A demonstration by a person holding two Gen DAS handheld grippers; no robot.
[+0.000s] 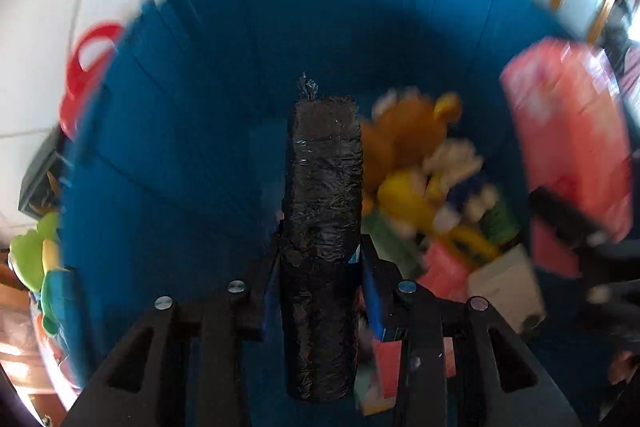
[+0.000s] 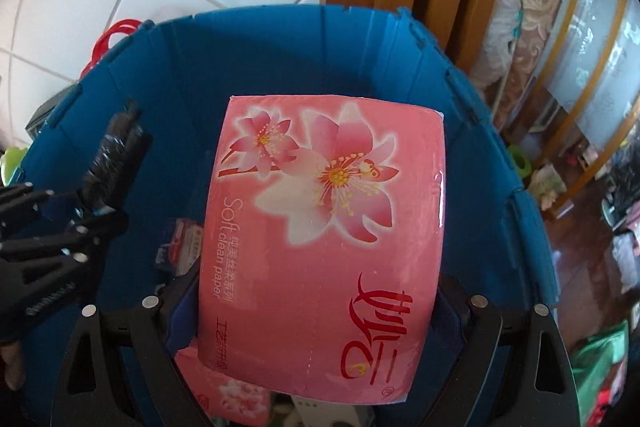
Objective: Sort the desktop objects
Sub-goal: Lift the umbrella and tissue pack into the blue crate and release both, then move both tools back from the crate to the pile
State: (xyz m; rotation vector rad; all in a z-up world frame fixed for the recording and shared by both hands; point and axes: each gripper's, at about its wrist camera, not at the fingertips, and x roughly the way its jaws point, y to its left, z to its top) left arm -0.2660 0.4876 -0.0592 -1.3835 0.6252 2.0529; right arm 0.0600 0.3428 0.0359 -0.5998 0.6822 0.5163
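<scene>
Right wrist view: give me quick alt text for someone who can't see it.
The right gripper holds a pink tissue pack printed with lilies above a blue bin. At left, the left gripper holds a black roll of bags over the same bin; another pink pack lies inside it.

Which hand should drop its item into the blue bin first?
Probably right: its tissue pack hangs between the jaws over the blue bin. The left's black roll is also over it, so it's close.
</scene>
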